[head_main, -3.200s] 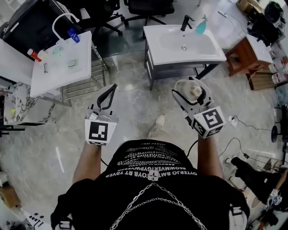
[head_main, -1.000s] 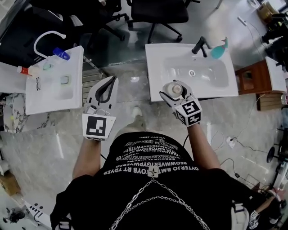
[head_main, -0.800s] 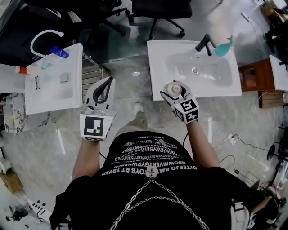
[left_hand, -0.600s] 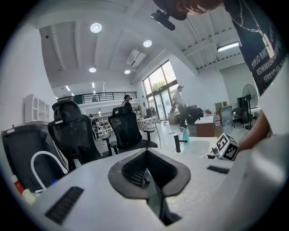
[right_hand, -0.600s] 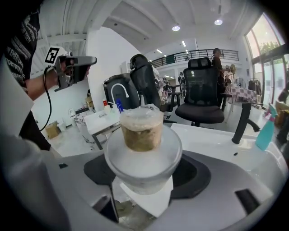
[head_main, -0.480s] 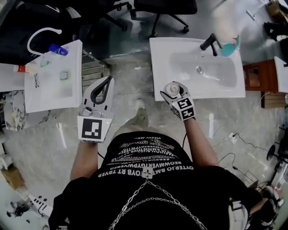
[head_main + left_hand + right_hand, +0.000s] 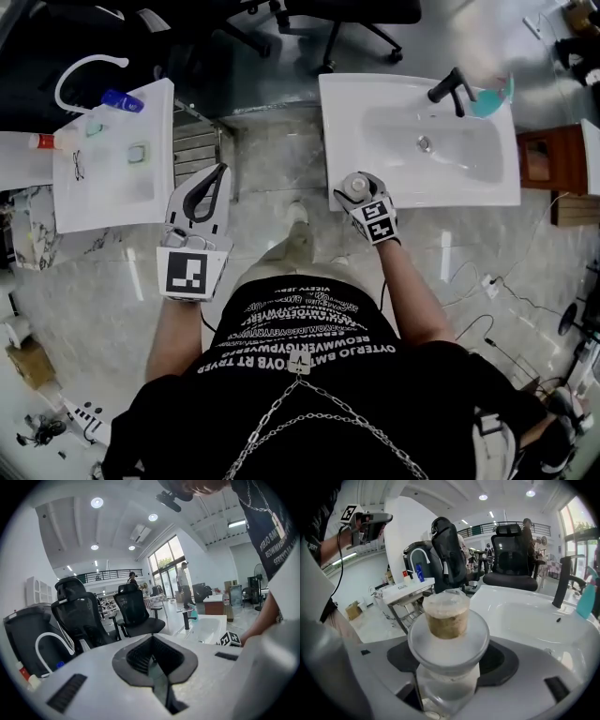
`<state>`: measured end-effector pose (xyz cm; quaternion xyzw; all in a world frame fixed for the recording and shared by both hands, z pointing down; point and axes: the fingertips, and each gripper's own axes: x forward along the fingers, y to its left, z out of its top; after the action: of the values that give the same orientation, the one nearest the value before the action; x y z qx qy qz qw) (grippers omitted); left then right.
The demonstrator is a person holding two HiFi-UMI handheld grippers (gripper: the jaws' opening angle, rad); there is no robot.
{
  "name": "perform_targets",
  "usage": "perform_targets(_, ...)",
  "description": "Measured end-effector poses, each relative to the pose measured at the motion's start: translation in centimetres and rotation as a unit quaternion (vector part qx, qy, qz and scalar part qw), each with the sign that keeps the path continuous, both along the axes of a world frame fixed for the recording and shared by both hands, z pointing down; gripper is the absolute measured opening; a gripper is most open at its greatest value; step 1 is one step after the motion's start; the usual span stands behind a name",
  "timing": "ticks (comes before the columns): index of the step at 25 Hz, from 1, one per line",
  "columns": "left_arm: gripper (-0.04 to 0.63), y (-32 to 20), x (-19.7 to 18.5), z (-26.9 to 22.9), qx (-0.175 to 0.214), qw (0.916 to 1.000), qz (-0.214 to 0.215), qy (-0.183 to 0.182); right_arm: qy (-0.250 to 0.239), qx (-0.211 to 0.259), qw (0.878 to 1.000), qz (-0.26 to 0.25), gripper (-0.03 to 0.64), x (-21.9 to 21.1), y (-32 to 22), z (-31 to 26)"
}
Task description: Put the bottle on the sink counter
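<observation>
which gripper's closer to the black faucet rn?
Right. The right gripper, shut on the bottle, sits at the front edge of the sink bearing the black faucet; the left gripper is over the floor, left of that sink.

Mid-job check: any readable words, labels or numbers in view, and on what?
On the shirt: rows of white capitals, upside down and warped, not readable.
Marker cube on the left claw and marker cube on the right claw: black-and-white patterns, no letters.
On the bottle: no label visible.
</observation>
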<state>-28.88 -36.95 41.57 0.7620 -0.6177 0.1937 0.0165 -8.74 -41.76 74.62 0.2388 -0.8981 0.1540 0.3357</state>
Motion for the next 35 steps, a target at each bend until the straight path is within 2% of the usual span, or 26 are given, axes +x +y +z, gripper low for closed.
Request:
perform_targets(7, 0.006, 1.1, -0.2, 0.4, -0.003, 1.0, -0.008, -0.002, -0.001, 0.044, 0.999, -0.021, 0.337, -1.1, -0.4, 0.1)
perform_targets(11, 0.006, 2.2, 0.5, -0.5, 0.005, 0.9999, -0.009, -0.003, 0.005, 0.042, 0.999, -0.02, 0.354, -0.7, -0.2, -0.3)
perform_targets(17, 0.005, 4.1, 1.7, -2.4, 0.027, 0.9995, -0.019, 0.0, -0.006, 0.059, 0.998, -0.014, 0.359, 3.8, 1.5, -5.1)
perform_targets(19, 0.006, 4.7, 2.8, -3.2, 0.037, 0.9992, -0.013, 0.003, -0.026, 0.07, 0.997, 0.0, 0.359, 5.9, 2.1, -8.0)
perform_targets(20, 0.006, 5.0, 3.4, -3.6, 0.044, 0.999, -0.01, 0.004, -0.043, 0.081, 0.996, 0.011, 0.346, 6.9, 2.3, -10.0)
perform_targets(22, 0.006, 5.4, 5.0, -4.3, 0.057, 0.9984, -0.003, 0.007, -0.083, 0.127, 0.988, 0.04, 0.249, 9.0, 2.3, -15.2)
perform_targets(23, 0.006, 5.6, 5.9, -4.6, 0.062, 0.998, 0.001, 0.01, -0.1, 0.158, 0.981, 0.057, 0.187, 10.2, 2.2, -18.1)
perform_targets(25, 0.005, 6.1, 7.7, -5.2, 0.071, 0.9973, 0.009, 0.018, -0.112, 0.213, 0.967, 0.086, 0.013, 12.4, 2.3, -23.2)
perform_targets(27, 0.006, 7.3, 9.6, -5.7, 0.075, 0.9968, 0.018, 0.022, -0.106, 0.235, 0.962, 0.093, -0.003, 13.9, 3.4, -26.6)
perform_targets(30, 0.006, 9.2, 12.4, -6.4, 0.082, 0.9958, 0.033, 0.024, -0.088, 0.249, 0.96, 0.094, -0.005, 15.3, 5.6, -29.8)
perform_targets(35, 0.006, 12.0, 14.8, -6.6, 0.085, 0.9951, 0.046, 0.023, -0.084, 0.239, 0.964, 0.087, -0.005, 16.6, 8.7, -31.5)
